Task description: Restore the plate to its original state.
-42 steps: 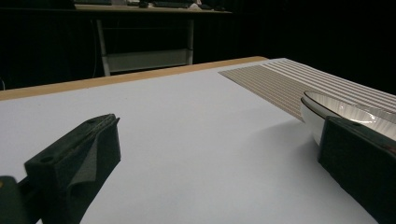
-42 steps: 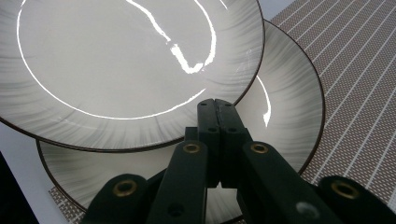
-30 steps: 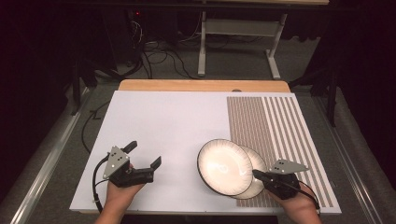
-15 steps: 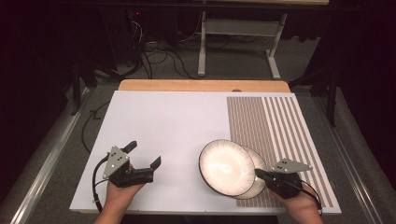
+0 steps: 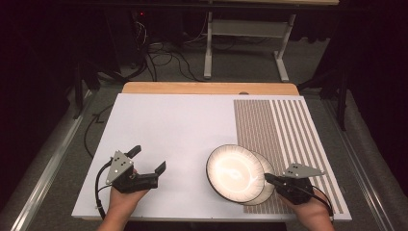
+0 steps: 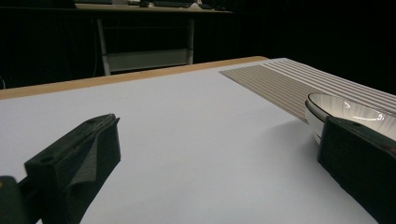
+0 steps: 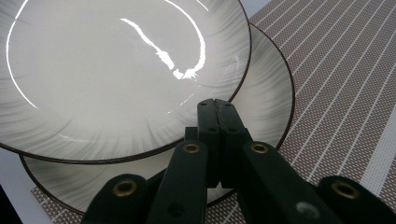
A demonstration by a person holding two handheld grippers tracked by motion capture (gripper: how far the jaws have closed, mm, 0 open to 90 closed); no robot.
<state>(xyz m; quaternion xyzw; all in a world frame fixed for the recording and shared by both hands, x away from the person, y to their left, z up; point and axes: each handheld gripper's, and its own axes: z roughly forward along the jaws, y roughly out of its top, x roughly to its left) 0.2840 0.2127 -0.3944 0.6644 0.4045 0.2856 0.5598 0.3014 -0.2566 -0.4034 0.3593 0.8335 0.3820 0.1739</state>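
Note:
Two white plates with grey streaked rims lie stacked and offset at the front right. The upper plate (image 5: 235,172) (image 7: 116,70) sits to the left over the lower plate (image 5: 268,164) (image 7: 266,102). My right gripper (image 5: 267,177) (image 7: 215,105) is shut, nothing showing between its jaws. Its tips rest at the upper plate's near rim, above the lower plate. My left gripper (image 5: 149,159) (image 6: 215,168) stands open at the front left over bare white board, holding nothing. The plates' edge (image 6: 350,109) shows to its right.
The white board (image 5: 183,125) covers the table, with a brown striped mat (image 5: 288,130) on its right side under part of the plates. A wooden edge (image 5: 207,87) runs along the back. Beyond it stand a desk frame (image 5: 240,29) and floor cables (image 5: 159,53).

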